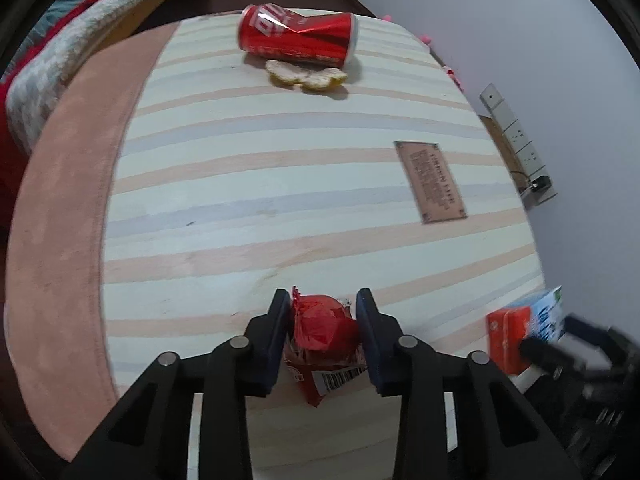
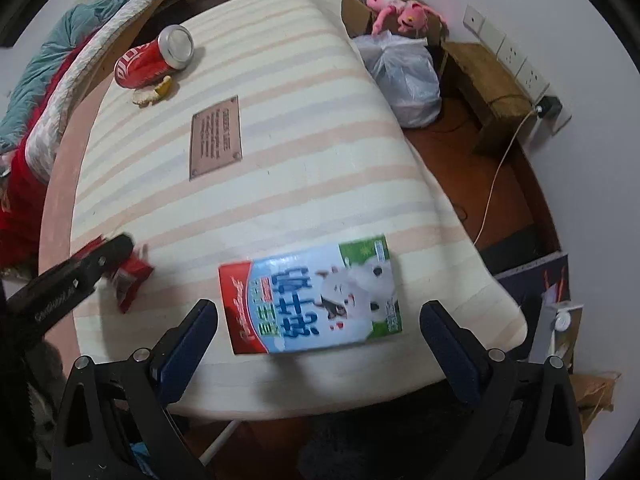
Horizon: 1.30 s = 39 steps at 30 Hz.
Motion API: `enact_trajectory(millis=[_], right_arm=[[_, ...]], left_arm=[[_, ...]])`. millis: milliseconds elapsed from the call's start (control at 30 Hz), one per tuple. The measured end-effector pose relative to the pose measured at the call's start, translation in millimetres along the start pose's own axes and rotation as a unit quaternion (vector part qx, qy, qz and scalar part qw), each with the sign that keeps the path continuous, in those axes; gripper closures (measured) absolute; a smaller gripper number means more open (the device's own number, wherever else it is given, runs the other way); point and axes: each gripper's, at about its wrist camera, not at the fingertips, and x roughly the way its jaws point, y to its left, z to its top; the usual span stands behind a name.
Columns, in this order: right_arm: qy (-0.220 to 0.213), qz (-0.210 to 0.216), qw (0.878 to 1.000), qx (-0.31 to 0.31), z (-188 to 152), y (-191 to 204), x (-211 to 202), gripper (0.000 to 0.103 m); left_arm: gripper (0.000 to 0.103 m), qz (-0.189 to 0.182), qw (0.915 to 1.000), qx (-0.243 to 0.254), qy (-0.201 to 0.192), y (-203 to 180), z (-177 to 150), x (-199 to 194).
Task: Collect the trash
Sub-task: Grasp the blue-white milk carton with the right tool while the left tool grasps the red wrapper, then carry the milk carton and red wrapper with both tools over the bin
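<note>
- My left gripper (image 1: 323, 330) clamps a crinkled red foil wrapper (image 1: 326, 326), barcode showing, at lower centre.
- My right gripper (image 2: 318, 338) gapes around a glossy milk carton (image 2: 312, 298) with blue Chinese lettering.

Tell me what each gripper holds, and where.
Left gripper: shut on the red wrapper, at its crumpled upper end. Right gripper: open, holding nothing.

A crumpled red snack wrapper (image 1: 324, 334) is pinched at the table's near edge. A milk carton (image 2: 312, 300) is laid flat nearby. Far across, a dented red can (image 1: 298, 36) is seen on its side, touching a peel (image 1: 306, 74).
</note>
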Motion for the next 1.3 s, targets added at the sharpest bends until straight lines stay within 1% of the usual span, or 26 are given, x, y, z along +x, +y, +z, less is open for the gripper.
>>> enact_trajectory(millis=[100, 267, 300, 333, 533, 700, 800, 900, 1000, 1167, 1300], right_arm=[[-0.003, -0.018, 1.000, -0.018, 11.1, 7.1, 8.0, 0.001], [0.007, -0.048, 0.998, -0.040, 13.4, 23.1, 22.2, 0.001], [0.006, -0.052, 0.998, -0.040, 13.0, 24.2, 23.2, 0.002], [0.002, -0.057, 0.998, -0.037, 12.5, 25.1, 22.9, 0.009], [-0.012, -0.053, 0.998, -0.037, 9.1, 33.0, 13.0, 0.009], [-0.035, -0.020, 0.998, -0.038, 10.0, 54.2, -15.2, 0.009], [-0.053, 0.004, 0.997, -0.052, 11.4, 81.1, -37.9, 0.009], [-0.063, 0.035, 0.995, -0.070, 11.4, 117.3, -59.8, 0.009], [-0.078, 0.064, 0.990, -0.100, 11.5, 161.1, -82.3, 0.009], [-0.095, 0.103, 0.978, -0.154, 7.9, 239.3, -109.7, 0.009], [-0.097, 0.126, 0.968, -0.195, -1.5, 304.5, -117.6, 0.009]], left_arm=[[0.076, 0.011, 0.9999, 0.000, -0.005, 6.9, -5.7, -3.4], [0.079, 0.032, 0.9993, -0.002, -0.021, 14.6, -9.9, -11.1], [0.079, 0.035, 0.9991, -0.002, -0.025, 16.0, -10.5, -14.3], [0.079, 0.038, 0.9988, -0.003, -0.030, 17.7, -11.1, -18.2], [0.079, 0.046, 0.9967, -0.006, -0.067, 32.5, -9.6, -53.1], [0.079, 0.047, 0.9920, -0.014, -0.117, 53.4, -3.2, -108.8], [0.079, 0.053, 0.9876, -0.023, -0.146, 71.1, 0.4, -139.9], [0.079, 0.058, 0.9820, -0.041, -0.175, 96.6, 2.5, -173.9], [0.079, 0.072, 0.9756, -0.057, -0.199, 128.9, -0.8, -207.9], [0.079, 0.101, 0.9654, -0.088, -0.223, 183.7, -14.6, -246.8], [0.079, 0.127, 0.9568, -0.125, -0.230, 240.7, -33.6, -269.7]])
